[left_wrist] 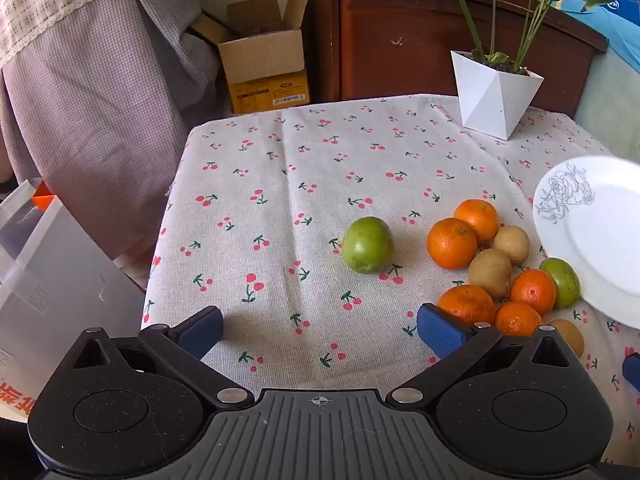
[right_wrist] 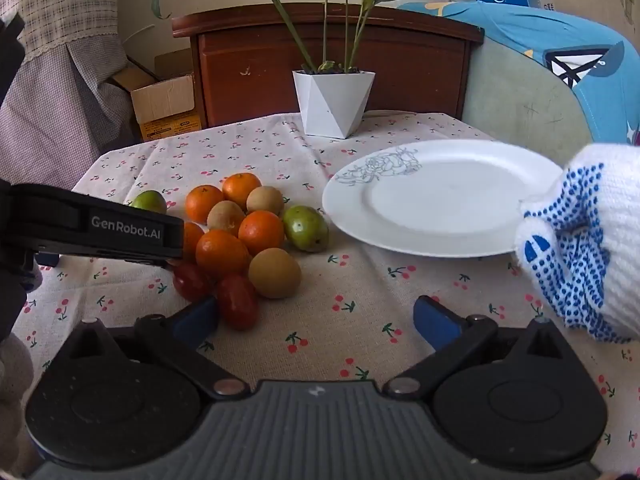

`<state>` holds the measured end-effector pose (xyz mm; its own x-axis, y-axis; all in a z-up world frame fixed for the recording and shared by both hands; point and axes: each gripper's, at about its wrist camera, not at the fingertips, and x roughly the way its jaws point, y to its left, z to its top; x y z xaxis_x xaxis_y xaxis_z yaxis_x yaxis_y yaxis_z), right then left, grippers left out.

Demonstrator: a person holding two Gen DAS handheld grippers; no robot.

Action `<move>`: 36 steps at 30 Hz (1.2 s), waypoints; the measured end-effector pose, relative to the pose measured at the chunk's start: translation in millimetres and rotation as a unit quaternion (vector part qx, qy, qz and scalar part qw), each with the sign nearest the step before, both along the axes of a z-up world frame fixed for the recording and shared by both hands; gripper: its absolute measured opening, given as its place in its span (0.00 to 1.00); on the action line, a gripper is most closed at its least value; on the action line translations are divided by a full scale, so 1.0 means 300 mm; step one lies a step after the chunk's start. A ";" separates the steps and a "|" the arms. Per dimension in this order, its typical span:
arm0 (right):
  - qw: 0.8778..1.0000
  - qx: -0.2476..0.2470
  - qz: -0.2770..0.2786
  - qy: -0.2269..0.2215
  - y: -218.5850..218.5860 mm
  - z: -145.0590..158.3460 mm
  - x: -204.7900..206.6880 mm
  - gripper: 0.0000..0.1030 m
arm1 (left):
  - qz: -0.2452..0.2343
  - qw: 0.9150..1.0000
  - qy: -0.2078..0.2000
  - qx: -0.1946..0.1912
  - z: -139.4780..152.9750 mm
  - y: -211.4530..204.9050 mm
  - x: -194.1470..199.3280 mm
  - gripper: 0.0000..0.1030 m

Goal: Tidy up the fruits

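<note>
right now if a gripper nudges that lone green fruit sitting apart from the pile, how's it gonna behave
The lone green fruit looks round and smooth, so it would probably roll rather than slide. The cherry-print tablecloth has soft creases that may slow it. Nothing stands between it and the cloth's left edge, so a hard nudge that way might send it off.

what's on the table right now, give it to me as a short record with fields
surface: table under a cherry-print cloth
fruit pile: oranges, brown fruits, red fruits, a green fruit
stray fruit: lone green fruit, apart from the pile
plate: white plate, empty, tilted, held by a gloved hand
plant: white faceted pot at the far edge
left gripper: open, holding nothing
right gripper: open, holding nothing
</note>
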<state>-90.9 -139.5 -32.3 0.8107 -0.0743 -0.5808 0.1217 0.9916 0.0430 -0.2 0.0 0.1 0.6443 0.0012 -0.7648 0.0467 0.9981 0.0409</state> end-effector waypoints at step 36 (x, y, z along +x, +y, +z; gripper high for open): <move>1.000 0.003 0.002 0.010 0.000 0.003 -0.004 0.99 | -0.007 1.000 0.028 0.004 0.024 0.016 -0.038 1.00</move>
<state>-92.2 -139.7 -31.3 0.7993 -0.0671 -0.5972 0.1178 0.9920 0.0462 -11.7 4.8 7.4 0.6009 -0.0019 -0.7993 0.0631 0.9970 0.0451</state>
